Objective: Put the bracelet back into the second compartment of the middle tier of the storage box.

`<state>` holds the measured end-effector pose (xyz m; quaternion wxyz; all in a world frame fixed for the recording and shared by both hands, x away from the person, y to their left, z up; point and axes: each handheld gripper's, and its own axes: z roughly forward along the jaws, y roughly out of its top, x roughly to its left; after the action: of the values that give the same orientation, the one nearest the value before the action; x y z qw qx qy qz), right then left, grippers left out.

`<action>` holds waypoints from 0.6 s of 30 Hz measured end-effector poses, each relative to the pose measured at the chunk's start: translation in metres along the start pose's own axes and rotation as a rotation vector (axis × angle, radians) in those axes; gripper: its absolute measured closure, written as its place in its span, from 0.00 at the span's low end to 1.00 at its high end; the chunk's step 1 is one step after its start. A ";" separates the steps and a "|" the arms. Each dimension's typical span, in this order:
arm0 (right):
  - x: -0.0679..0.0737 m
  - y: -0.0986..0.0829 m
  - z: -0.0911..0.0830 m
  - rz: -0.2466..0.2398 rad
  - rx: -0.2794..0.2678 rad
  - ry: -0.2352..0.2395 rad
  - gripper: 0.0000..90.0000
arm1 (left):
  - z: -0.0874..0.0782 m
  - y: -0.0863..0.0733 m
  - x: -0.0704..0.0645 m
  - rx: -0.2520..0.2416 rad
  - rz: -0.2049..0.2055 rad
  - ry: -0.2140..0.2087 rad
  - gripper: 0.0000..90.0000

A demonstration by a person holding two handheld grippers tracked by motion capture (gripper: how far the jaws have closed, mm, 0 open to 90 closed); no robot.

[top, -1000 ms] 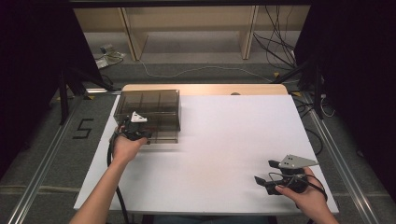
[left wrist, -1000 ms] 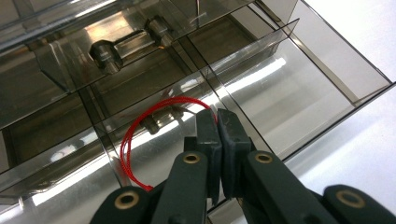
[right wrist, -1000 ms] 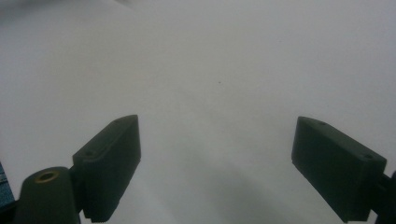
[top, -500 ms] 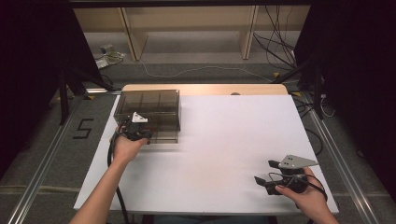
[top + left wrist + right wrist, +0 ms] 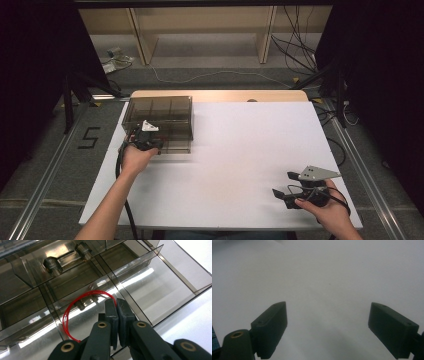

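Since a second ago little has shifted: the left gripper [image 5: 116, 305] stays clamped on the red thread [image 5: 68, 316] over the compartment box [image 5: 159, 122]; the right gripper [image 5: 328, 327] is held apart, idle; placement is judged imminent

A single black numeral "5" [image 5: 90, 138] marked on the grey floor, just left of the white worktop [image 5: 250, 160], no other readable text, label or brand

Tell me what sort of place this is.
Probably a lab or workshop set up for recording. A white table stands on a grey floor between metal rails, loose cables trail behind it, and a taped number 5 marks the floor.
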<state>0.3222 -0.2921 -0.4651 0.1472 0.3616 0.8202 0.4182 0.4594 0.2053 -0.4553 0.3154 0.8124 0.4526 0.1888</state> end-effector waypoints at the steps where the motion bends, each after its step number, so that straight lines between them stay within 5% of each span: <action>1: 0.000 0.000 0.000 0.000 0.000 0.000 0.18 | 0.000 0.000 0.000 0.000 0.000 0.000 0.97; 18: 0.000 0.000 0.000 0.001 0.000 0.000 0.18 | 0.004 0.002 0.000 -0.001 -0.007 -0.001 0.97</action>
<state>0.3221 -0.2921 -0.4650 0.1473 0.3619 0.8199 0.4184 0.4627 0.2033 -0.4570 0.3166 0.8108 0.4552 0.1876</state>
